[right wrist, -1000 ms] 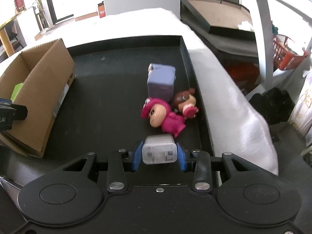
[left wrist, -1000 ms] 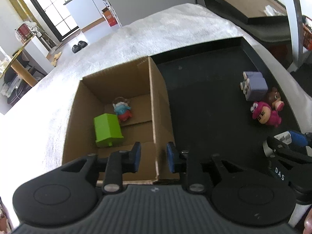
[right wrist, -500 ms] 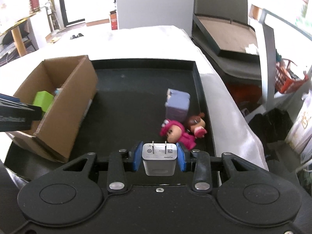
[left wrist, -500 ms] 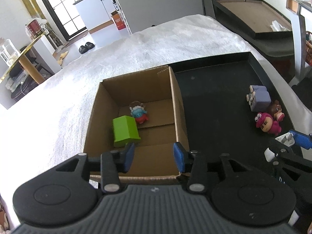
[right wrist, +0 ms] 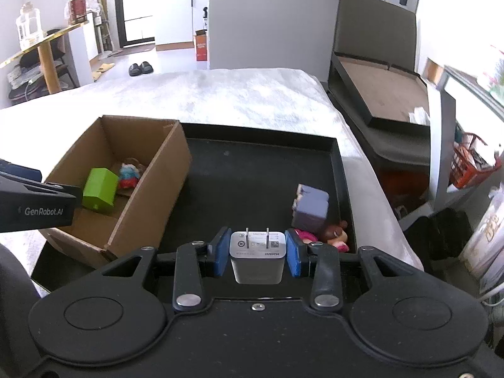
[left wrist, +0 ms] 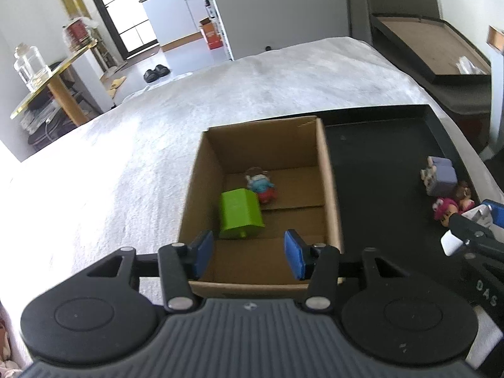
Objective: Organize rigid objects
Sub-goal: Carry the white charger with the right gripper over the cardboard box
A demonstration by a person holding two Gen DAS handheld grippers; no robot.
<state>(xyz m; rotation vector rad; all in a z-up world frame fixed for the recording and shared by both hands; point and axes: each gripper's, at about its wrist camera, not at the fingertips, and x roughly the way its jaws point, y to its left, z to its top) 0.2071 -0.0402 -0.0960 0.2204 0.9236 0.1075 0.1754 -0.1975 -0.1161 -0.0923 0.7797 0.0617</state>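
Charger [right wrist: 257,256]: pinched by its flat sides between the right gripper [right wrist: 256,252] pads, prongs pointing away, held above the black tray [right wrist: 337,170].
Handling: judged light, stiff and smooth-sided; best gripped mid-body, clear of the prongs.
Left gripper [left wrist: 249,253]: jaws spread, nothing held, over the cardboard box [left wrist: 327,170].
Box contents: green block [left wrist: 241,212], small figure [left wrist: 261,184].

A white charger [right wrist: 256,260] sits prongs-forward between blue fingers [right wrist: 220,252], above the black tray [right wrist: 252,170].
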